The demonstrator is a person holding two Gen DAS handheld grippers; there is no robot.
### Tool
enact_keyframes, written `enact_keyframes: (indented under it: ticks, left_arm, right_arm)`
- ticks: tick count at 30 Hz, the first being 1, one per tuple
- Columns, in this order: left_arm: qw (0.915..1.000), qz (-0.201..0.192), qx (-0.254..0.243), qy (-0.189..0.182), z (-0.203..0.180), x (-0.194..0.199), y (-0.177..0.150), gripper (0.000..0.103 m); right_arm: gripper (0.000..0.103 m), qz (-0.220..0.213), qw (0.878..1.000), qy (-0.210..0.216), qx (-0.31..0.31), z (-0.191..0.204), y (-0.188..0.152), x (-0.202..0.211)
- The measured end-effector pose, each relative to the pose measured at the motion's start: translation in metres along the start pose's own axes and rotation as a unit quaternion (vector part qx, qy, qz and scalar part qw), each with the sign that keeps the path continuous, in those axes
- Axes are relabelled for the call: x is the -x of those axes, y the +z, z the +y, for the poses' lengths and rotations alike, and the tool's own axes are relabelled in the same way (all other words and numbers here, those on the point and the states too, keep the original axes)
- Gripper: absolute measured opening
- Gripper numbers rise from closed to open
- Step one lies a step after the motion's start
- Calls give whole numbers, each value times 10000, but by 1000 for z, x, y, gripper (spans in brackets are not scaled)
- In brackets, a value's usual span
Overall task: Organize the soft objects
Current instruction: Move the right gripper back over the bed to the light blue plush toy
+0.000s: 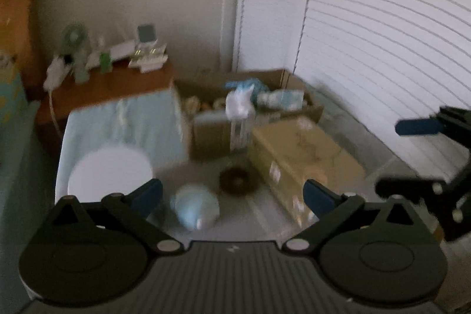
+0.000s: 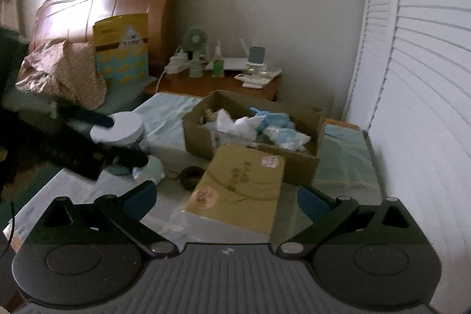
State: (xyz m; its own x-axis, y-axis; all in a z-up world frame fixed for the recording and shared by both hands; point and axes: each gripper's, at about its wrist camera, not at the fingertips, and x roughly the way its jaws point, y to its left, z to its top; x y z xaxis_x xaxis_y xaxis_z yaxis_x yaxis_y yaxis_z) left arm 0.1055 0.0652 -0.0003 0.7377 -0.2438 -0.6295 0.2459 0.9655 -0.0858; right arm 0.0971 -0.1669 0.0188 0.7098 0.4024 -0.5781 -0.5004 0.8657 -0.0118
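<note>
Right wrist view gives me a corrugated cardboard box [image 2: 250, 134] heaped with crumpled white and pale-blue soft objects [image 2: 259, 122], behind a flat tan carton [image 2: 238, 187]. My right gripper [image 2: 226, 196] and left gripper [image 1: 232, 193] hover spread wide, empty.

My left camera looks down near the floor; my right sits higher, farther back. Both share the box [image 1: 206, 134] [image 2: 206, 137] and nightstand [image 1: 117, 84] [image 2: 212, 84].
</note>
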Motion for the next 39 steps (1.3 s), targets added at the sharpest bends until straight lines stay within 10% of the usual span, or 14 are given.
enact_keyframes:
  ticks: [20,39]
  left_arm:
    - [9991,186,-20,382,29,13,-52,101]
    - [9979,334,250,496,47,6,-64,101]
  right_arm:
    - [100,703,9884,950,959,75,31,-79]
    - [60,1297,9868,773,590,113,35,-154]
